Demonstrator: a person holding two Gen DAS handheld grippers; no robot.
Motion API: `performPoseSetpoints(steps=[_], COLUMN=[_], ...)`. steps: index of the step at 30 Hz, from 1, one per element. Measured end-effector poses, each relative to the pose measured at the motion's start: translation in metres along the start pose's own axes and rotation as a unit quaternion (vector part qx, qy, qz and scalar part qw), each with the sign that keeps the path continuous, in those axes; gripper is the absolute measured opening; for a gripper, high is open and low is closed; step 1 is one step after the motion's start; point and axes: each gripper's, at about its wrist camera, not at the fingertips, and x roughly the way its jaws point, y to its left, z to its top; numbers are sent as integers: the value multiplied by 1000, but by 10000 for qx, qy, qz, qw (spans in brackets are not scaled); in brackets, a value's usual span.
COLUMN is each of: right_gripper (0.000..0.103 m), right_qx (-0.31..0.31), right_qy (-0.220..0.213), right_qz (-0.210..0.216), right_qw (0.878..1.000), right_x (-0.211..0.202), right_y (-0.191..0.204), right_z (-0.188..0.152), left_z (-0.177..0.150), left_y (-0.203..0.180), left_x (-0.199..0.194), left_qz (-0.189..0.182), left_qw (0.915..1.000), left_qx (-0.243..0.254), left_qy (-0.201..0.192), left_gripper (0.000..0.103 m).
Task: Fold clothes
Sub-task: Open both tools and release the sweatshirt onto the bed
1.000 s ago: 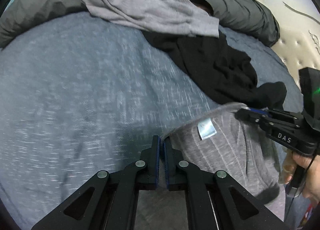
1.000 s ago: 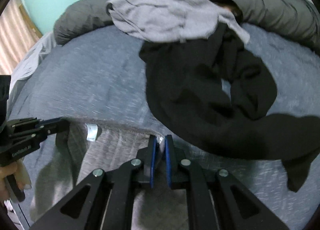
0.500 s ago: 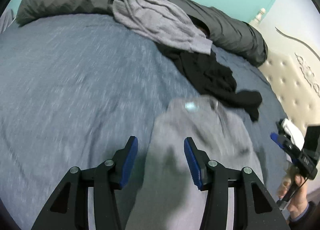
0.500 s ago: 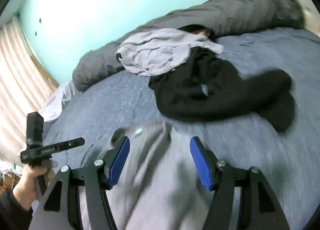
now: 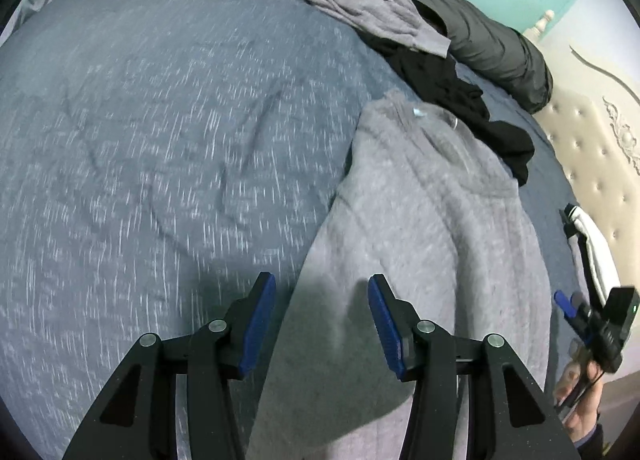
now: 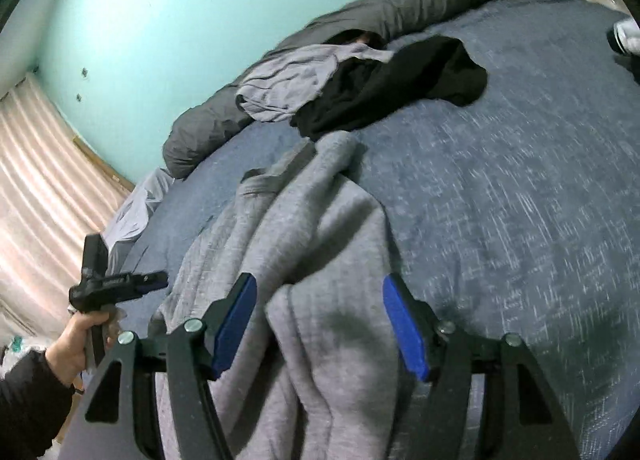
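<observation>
A grey sweatshirt (image 5: pixel 432 220) lies lengthwise on the blue bedspread (image 5: pixel 160 140), its collar with a small label at the far end. My left gripper (image 5: pixel 322 324) hovers open above its near left part, nothing between the blue pads. The same sweatshirt (image 6: pixel 320 260) shows rumpled in the right wrist view, and my right gripper (image 6: pixel 320 328) stands open over its near end. The right gripper (image 5: pixel 576 312) also shows at the left view's right edge, held by a hand. The left gripper (image 6: pixel 148 282) shows at the right view's left edge.
A black garment (image 5: pixel 452 88) and a light grey garment (image 5: pixel 360 8) lie heaped beyond the collar, against a rolled dark grey duvet (image 5: pixel 500 44). A tufted headboard (image 5: pixel 592 148) stands at the right. White cloth (image 5: pixel 596 248) lies near the bed's edge. A curtain (image 6: pixel 36 200) hangs left.
Both grippers were shut on the sweatshirt's collar edge a second ago. They have opened, let it drop flat on the bed, and pulled back toward its near end.
</observation>
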Motion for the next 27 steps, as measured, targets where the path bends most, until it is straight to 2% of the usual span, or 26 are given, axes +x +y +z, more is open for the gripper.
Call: performPoseSetpoints(steps=[4, 9, 14, 27], right_gripper=[67, 67, 67, 67], right_qx=[78, 161, 204, 248], right_qy=[-57, 130, 145, 182], right_qz=[-66, -195, -94, 111], right_qw=[9999, 9996, 9996, 9995], right_x=[-2, 12, 14, 15], right_y=[-9, -16, -18, -20], right_z=[0, 2, 4, 4], left_z=[-13, -33, -49, -88], left_y=[1, 14, 28, 46], left_x=[0, -13, -22, -22], left_qz=[21, 206, 409, 314], left_qw=[9999, 9994, 9984, 9969], left_qx=[-102, -269, -400, -709], left_qy=[18, -70, -46, 99], left_gripper=[52, 52, 52, 52])
